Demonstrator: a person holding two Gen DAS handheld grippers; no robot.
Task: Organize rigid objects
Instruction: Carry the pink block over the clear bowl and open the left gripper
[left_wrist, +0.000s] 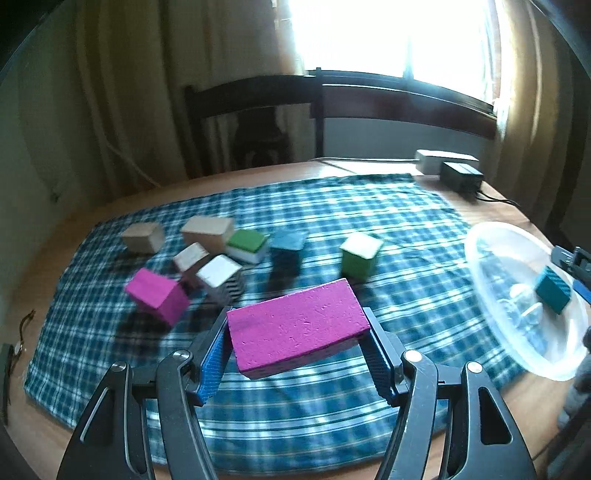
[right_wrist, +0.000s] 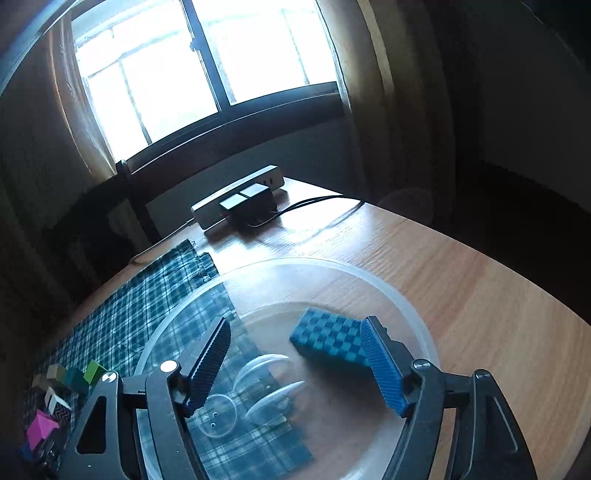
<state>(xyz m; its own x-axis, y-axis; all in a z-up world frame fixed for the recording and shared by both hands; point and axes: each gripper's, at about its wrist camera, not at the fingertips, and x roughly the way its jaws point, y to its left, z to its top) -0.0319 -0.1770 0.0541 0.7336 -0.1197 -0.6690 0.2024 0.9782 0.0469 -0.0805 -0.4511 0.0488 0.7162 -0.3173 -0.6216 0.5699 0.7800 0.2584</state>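
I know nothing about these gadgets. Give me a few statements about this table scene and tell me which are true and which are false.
1. The left gripper holds a pink block. True.
2. The right gripper is shut tight. False: it is open, above the clear bowl.
3. The teal checkered block is over the bowl. True.
4. The cloth is plain red. False: it is blue-green plaid.

My left claw (left_wrist: 297, 354) has black arms, silver screw heads and blue ribbed pads (left_wrist: 210, 369). My right claw (right_wrist: 295, 365) looks the same: black frame, silver screws, blue ridged pads (right_wrist: 382, 369).
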